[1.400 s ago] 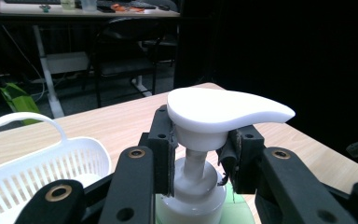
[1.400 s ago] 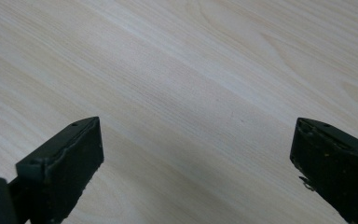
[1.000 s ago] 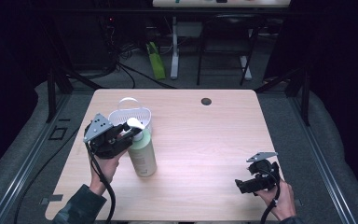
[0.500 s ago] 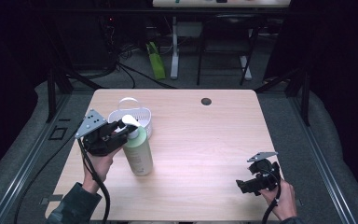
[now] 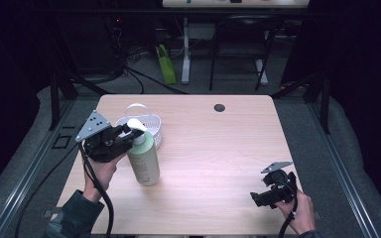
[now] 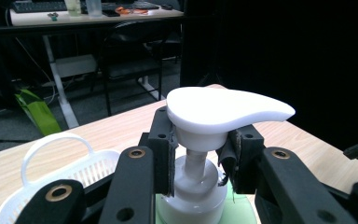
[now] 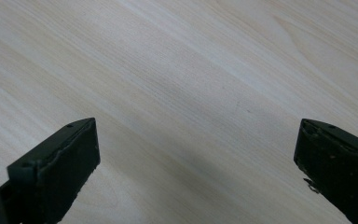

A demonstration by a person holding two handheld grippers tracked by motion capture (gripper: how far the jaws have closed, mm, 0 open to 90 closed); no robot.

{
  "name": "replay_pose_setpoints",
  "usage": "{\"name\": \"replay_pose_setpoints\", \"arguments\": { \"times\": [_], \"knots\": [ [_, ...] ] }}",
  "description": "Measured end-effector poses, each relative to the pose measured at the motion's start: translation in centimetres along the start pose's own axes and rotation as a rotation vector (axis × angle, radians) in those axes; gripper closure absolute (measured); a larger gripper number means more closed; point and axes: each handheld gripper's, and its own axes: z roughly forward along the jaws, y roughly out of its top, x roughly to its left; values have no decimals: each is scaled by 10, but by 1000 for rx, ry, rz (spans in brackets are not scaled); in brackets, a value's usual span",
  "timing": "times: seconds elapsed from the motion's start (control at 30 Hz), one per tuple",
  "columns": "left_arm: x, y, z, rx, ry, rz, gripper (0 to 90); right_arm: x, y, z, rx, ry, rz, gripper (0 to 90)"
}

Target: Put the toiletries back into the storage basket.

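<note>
1. Since a second ago your left gripper (image 5: 127,135) has carried the bottle (image 5: 144,161) a little left and toward the basket (image 5: 151,124); the bottle now leans with its top toward the basket.
2. I judge that as a lift or drag toward the basket, not yet a placement: the bottle is beside the basket, not in it.
3. Your left gripper (image 6: 198,154) is clamped on the bottle's pump neck (image 6: 195,161), pads pressing both sides under the head.
4. Your right gripper (image 5: 263,196) has not moved; its jaws stand wide apart over bare table (image 7: 191,84), holding nothing.
5. The bottle is smooth pale-green plastic, cylindrical, with a glossy white pump (image 6: 223,109) shaped like a flat beak.
6. The basket is white slotted plastic with a thin arched handle (image 6: 51,144).
7. The table is light matte wood grain.
</note>
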Motion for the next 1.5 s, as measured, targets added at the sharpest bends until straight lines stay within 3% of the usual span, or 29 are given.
{"name": "replay_pose_setpoints", "arguments": {
  "times": [0.53,1.5],
  "knots": [
    [5,16,-3,4,-1,3,677,0,-2,0,9,-2,-2,0],
    [17,34,-10,-47,19,-8,677,0,-3,0,11,-1,0,0]
  ]
}}
